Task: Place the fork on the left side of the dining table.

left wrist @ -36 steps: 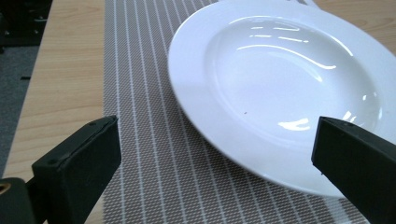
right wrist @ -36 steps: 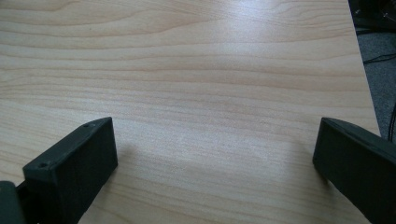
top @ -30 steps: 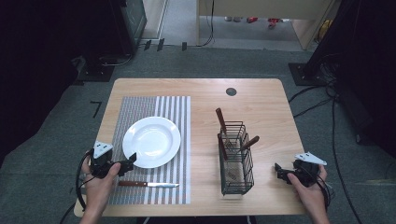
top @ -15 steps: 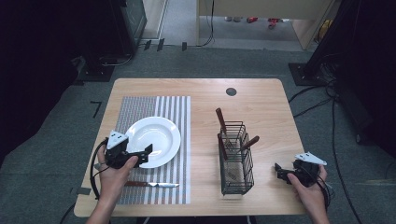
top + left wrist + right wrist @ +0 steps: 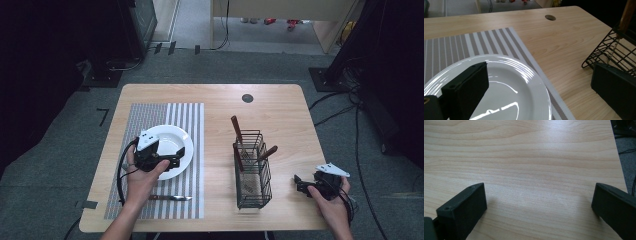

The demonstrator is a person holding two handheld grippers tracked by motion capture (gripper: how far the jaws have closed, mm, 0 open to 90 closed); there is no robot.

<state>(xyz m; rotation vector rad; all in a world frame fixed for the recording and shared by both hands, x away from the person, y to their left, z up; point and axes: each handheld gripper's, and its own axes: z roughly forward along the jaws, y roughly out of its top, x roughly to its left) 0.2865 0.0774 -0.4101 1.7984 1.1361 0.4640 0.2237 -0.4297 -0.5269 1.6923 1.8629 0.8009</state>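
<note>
The white plate [image 5: 167,150] lies on the striped placemat [image 5: 150,120] at the left side of the wooden table [image 5: 280,115], and the left gripper [image 5: 172,155] hovers over the plate's near half with its jaws spread wide and nothing between them. In the left gripper view one jaw stands above the plate's [image 5: 519,87] face while the other hangs past the rim, over bare wood near the foot of the wire basket [image 5: 614,50]. A knife [image 5: 170,198] lies on the placemat just in front of the plate, blade pointing right. The black wire basket [image 5: 252,172] stands to the right of the placemat, with brown-handled utensils [image 5: 236,130] leaning out of it. Beyond the basket, near the table's front right corner, the right gripper [image 5: 302,185] rests low over the wood, its jaws wide apart and empty, framing plain tabletop [image 5: 536,170] in its own view.
</note>
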